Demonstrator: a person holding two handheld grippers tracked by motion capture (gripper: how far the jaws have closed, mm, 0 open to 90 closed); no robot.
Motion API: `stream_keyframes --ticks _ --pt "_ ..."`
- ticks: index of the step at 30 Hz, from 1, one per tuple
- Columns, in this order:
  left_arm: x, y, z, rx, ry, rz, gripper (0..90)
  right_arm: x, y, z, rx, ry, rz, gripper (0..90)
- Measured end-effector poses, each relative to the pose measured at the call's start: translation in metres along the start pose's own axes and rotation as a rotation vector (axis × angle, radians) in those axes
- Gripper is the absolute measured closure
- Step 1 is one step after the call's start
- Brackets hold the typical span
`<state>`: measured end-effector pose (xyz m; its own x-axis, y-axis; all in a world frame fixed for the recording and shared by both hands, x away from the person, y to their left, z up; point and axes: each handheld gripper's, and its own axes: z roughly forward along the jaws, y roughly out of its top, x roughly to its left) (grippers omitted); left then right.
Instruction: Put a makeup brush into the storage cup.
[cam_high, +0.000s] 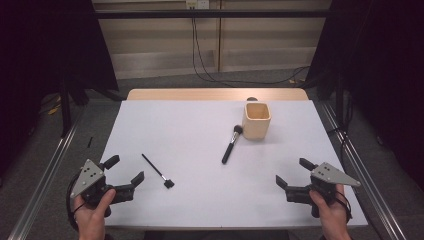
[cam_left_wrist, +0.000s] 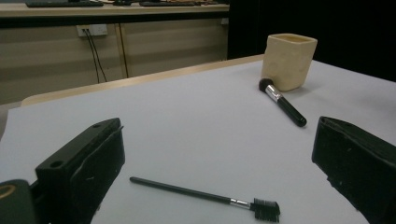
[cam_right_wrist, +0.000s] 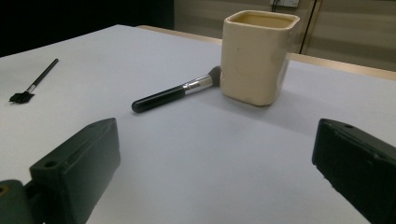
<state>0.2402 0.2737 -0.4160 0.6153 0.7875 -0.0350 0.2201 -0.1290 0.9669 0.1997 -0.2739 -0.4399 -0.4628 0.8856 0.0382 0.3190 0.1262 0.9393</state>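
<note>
empty left gripper (cam_high: 125, 170) near brow brush (cam_high: 157, 172)

White table (cam_high: 165, 120) bears cup (cam_high: 256, 121), two brushes (cam_high: 231, 145).

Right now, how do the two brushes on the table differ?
The powder brush has a thick handle and rounded bristle head; the brow brush is thin with a small comb head. The powder brush's head lies against the cup; the brow brush lies apart. Both lie flat with black handles.
</note>
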Motion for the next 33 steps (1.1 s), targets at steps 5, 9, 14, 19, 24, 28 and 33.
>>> stream_keyframes --ticks 5,9,14,19,24,28,33 --pt "0.003 0.010 0.001 -0.025 0.013 0.001 3.0 -0.001 -0.001 0.001 0.005 -0.001 -0.004 0.5" --pt "0.004 0.017 0.004 -0.032 0.016 0.017 3.2 -0.001 0.000 0.001 0.001 -0.003 -0.005 0.5" --pt "0.005 0.024 0.009 -0.034 0.008 0.005 3.2 -0.001 0.000 0.002 -0.001 -0.005 -0.002 0.5" --pt "0.006 0.029 0.012 -0.044 -0.010 -0.001 3.5 -0.003 0.000 0.003 -0.003 -0.005 0.013 0.5" --pt "0.007 0.033 0.022 -0.025 -0.015 0.040 3.5 -0.003 0.000 0.004 0.001 -0.004 0.008 0.5" --pt "0.011 0.035 0.033 -0.019 -0.004 0.034 3.5 -0.003 -0.001 0.005 0.002 0.000 0.004 0.5" --pt "0.013 0.043 0.041 -0.011 -0.008 0.046 3.5 -0.004 -0.001 0.006 -0.001 -0.003 0.010 0.5"
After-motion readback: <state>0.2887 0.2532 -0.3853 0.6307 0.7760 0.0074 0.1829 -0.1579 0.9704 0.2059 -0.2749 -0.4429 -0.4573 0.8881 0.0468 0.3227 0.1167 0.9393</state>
